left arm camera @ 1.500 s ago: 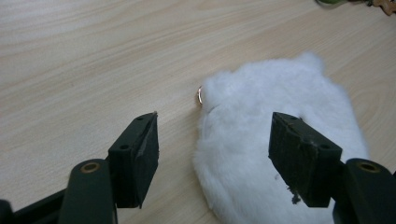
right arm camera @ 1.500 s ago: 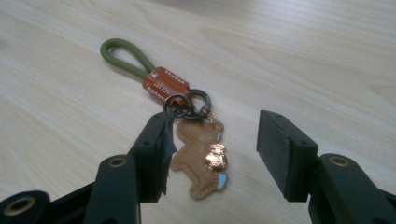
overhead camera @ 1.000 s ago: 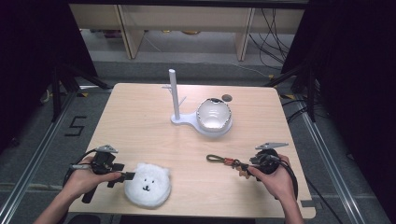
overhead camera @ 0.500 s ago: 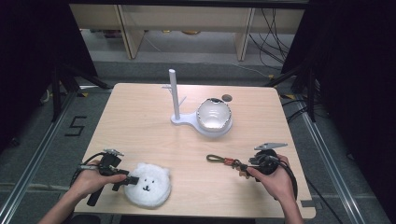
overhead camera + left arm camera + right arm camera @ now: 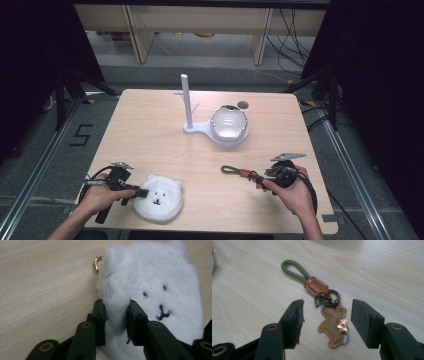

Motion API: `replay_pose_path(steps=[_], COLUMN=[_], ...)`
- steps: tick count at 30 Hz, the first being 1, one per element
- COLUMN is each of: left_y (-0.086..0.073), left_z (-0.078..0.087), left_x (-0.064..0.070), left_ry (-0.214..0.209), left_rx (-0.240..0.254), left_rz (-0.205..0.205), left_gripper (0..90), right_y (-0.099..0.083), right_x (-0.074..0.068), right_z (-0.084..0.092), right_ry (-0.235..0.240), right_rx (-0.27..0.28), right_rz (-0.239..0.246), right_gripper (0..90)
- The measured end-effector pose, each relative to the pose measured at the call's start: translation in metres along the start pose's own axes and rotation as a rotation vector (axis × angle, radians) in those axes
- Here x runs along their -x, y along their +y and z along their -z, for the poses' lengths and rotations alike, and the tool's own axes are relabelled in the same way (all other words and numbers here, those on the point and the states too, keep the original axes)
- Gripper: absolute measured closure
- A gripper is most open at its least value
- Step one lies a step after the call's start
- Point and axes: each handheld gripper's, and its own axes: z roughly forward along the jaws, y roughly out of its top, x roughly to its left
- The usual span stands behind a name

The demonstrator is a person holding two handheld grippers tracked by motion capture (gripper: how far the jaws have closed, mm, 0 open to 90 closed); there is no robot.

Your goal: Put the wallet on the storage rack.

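The left gripper [image 5: 115,315] lies low and level, jaws just closed on the plush bear pouch [image 5: 152,297] (apparently its edge). The right gripper [image 5: 326,325], right of the pouch, holds open jaws around the keychain [image 5: 329,315].

plush pouch [image 5: 159,198] front-left on table [image 5: 150,125] | keychain [image 5: 243,173] front-right | stand [image 5: 187,102] behind, centre

Both forearms are reaching in low over the near edge of the tabletop. The left tongs [image 5: 115,315] have just been closing, their jaws pinching white fluff. The right tongs [image 5: 327,322] are resting with jaws spread wide, gripping nothing.
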Motion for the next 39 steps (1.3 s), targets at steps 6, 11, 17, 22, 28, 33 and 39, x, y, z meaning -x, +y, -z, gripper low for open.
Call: replay_pose_path(steps=[6,11,17,22,28,33,39], left_y=[-0.003,-0.001,0.005,0.017,0.033,0.046,0.055], left_z=[0.003,0.007,0.005,-0.003,-0.017,-0.031,-0.037], left_x=[0.007,0.018,0.038,0.052,0.067,0.080,0.090], left_ry=[-0.045,-0.113,-0.151,-0.181,-0.199,-0.223,-0.233], left_rx=[0.083,0.212,0.377,0.442,0.481,0.482,0.475], left_rz=[0.003,-0.064,-0.219,-0.279,-0.352,-0.388,-0.423], left_gripper=[77.8,78.6,78.7,78.8,78.7,78.7,78.7], right_y=[0.002,0.005,0.014,0.024,0.038,0.046,0.053], right_x=[-0.001,-0.005,-0.014,-0.024,-0.037,-0.043,-0.046], right_z=[0.000,0.001,0.004,0.010,0.012,0.009,0.004], right_ry=[-0.006,0.013,0.065,0.106,0.193,0.274,0.317], right_rx=[0.013,0.012,0.037,-0.004,-0.013,-0.062,-0.096], right_rz=[0.041,0.045,0.080,0.108,0.217,0.277,0.296], right_gripper=[44.6,44.8,44.8,44.5,43.7,42.0,39.4])
